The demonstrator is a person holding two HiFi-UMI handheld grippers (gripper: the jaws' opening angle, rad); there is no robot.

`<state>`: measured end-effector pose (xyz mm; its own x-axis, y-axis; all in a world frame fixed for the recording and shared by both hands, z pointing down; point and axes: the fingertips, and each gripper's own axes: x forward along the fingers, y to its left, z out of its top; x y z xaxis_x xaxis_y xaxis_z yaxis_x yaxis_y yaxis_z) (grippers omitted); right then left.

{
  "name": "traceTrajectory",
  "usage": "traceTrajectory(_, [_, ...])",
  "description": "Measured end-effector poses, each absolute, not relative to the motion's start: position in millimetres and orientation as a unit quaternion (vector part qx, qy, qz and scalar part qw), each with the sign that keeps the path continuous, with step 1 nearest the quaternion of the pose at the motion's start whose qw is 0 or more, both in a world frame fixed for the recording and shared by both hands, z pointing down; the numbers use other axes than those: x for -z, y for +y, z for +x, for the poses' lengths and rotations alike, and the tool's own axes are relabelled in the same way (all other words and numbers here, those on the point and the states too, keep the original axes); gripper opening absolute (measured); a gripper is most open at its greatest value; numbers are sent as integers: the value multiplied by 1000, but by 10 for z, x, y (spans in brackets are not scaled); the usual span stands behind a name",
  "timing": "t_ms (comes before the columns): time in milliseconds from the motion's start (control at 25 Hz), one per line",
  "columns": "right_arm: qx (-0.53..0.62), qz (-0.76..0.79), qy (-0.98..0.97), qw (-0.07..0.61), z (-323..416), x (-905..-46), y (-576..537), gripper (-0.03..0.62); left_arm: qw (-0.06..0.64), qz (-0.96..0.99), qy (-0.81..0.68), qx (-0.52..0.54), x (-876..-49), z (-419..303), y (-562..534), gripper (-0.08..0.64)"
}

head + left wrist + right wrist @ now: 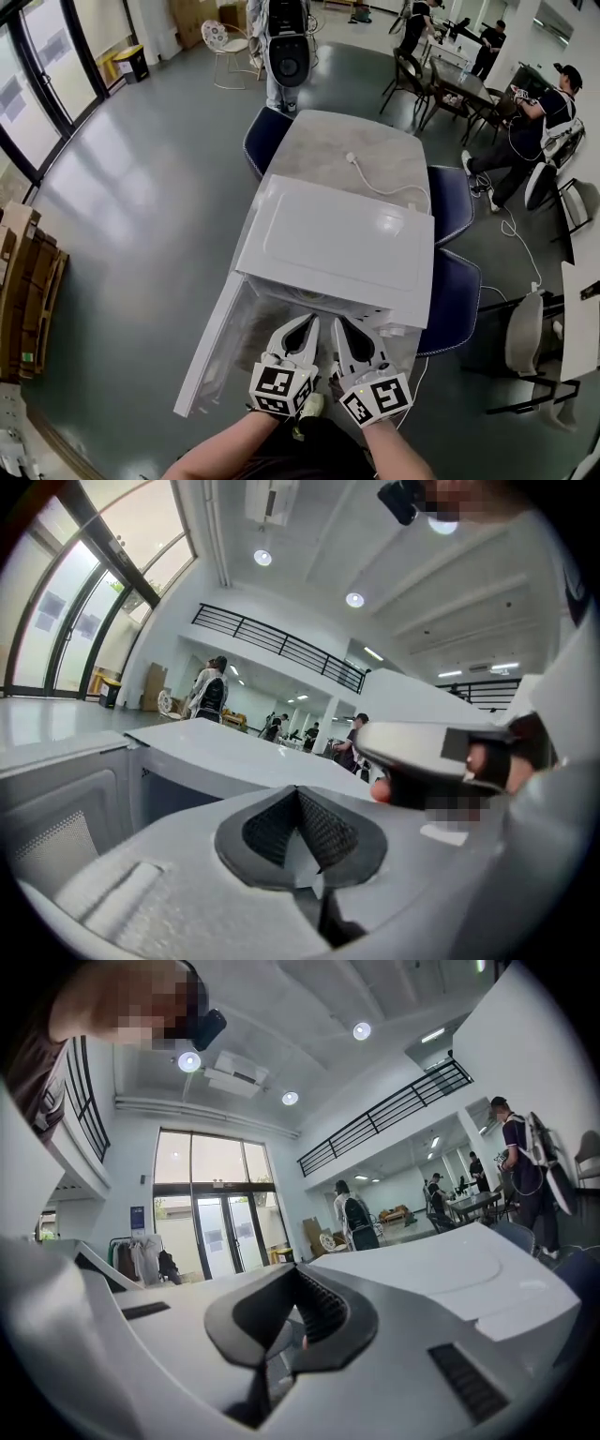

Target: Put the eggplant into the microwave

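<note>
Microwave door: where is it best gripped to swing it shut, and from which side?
Grip the microwave door along its free edge, the end nearest the person, farthest from the hinge. It stands swung open leftward, so the left gripper would probably come from its outer left side.

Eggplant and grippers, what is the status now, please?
Left gripper shut, empty. Right gripper shut, empty. Eggplant not in sight. Microwave door open, nothing seen in the way.
</note>
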<state>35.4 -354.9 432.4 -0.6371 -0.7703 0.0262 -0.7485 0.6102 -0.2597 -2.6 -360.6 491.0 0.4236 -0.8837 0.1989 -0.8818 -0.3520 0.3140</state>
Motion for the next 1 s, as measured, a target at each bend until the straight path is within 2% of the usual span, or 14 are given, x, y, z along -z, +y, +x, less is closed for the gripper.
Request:
traceTrajectory(560, [94,-415,904,50,514,-3719,-3330,0,153,830,-536,29,-4031,58,-3229,6])
traceTrajectory(1000, [76,-405,910,47,484,-3549,-3168,0,130,833,-536,40,-3814,108,-3079,6])
